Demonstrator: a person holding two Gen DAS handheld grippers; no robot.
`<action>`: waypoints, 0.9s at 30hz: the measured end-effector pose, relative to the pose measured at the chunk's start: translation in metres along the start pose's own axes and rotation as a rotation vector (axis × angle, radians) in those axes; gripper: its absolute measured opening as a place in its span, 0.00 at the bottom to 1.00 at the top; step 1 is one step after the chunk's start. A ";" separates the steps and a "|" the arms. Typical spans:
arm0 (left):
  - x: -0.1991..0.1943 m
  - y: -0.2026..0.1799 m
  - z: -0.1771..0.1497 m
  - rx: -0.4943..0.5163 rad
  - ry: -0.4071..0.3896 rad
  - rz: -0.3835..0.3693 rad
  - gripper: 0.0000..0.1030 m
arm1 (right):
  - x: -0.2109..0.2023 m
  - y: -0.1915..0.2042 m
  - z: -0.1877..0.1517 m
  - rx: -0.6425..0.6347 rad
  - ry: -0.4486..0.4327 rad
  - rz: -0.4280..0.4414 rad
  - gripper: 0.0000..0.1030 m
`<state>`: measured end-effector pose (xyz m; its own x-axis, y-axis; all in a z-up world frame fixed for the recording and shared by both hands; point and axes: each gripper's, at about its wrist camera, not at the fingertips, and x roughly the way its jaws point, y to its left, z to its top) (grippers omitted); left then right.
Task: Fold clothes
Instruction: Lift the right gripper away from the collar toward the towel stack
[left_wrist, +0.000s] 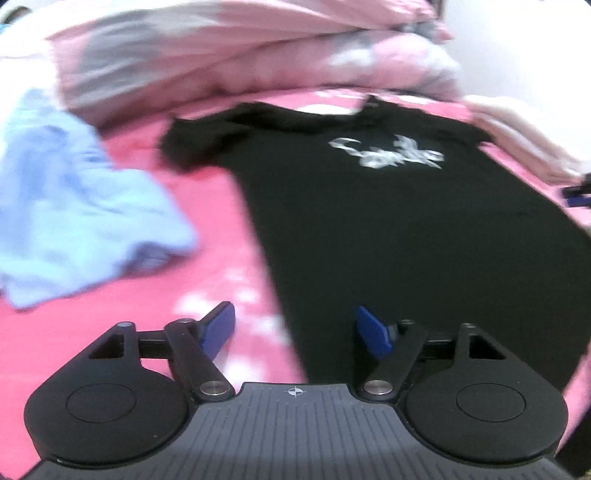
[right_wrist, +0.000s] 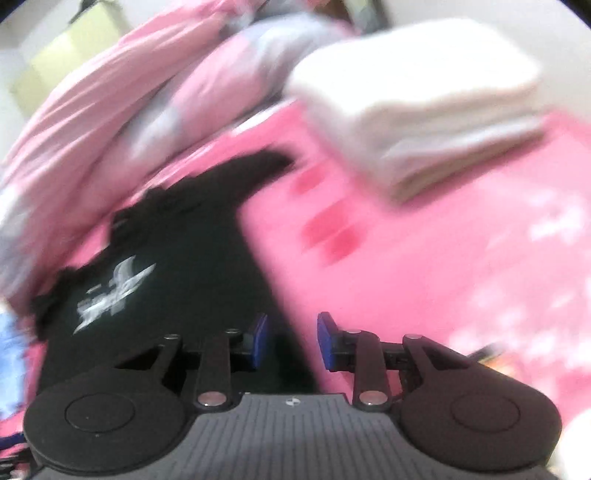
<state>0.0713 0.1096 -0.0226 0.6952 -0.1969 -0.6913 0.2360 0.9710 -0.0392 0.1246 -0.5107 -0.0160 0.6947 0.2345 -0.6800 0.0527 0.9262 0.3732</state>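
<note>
We see a black T-shirt (left_wrist: 406, 229) spread flat on the pink bed (left_wrist: 207, 332). Both tools – left tool (left_wrist: 295, 332); right tool (right_wrist: 291, 341) – stand apart, empty.

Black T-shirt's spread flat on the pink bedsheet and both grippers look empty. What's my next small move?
Probably lower the left hand-held gripper onto the black T-shirt at its near left edge and pinch it. The shirt lies flat and unfolded, and the open jaws straddle that edge with nothing between them.
</note>
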 end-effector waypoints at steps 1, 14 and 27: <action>-0.002 0.003 0.006 -0.012 -0.014 -0.008 0.74 | -0.004 -0.001 0.002 -0.004 -0.023 -0.001 0.31; 0.100 -0.046 0.072 0.046 0.066 -0.051 0.76 | 0.091 0.095 -0.008 -0.073 0.115 0.296 0.28; 0.099 -0.015 0.113 0.019 -0.025 0.061 0.81 | 0.065 0.126 0.001 -0.235 -0.051 0.239 0.32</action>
<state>0.2135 0.0602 -0.0093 0.7253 -0.1411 -0.6738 0.2055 0.9785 0.0163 0.1768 -0.3790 -0.0127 0.7031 0.4434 -0.5559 -0.2783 0.8910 0.3587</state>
